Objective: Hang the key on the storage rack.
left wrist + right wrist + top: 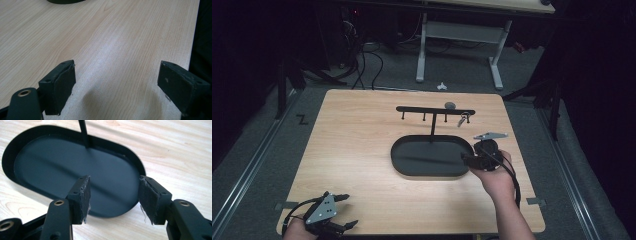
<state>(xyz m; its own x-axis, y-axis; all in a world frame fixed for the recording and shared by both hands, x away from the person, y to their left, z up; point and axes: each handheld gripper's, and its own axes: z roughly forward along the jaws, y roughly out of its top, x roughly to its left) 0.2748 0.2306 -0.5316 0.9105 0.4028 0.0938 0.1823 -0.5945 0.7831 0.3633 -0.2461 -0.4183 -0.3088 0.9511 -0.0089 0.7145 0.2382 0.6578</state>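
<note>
- The desk [362, 165] has a pale wood-grain top with rounded corners, brightly lit against dark surroundings.
- Grey carpet-like floor [257, 145] lies around it, and metal rails [247, 172] run along the floor on both sides of the desk.
- Beyond the far edge stands a second table [462, 35] with white legs and a light top.
- Black cables [362, 65] trail over the floor near that table, at the far left.
- A small white object [441, 86] lies on the floor just past the desk's far edge.
- The edges of the room fall into near darkness; the walls cannot be made out.
</note>
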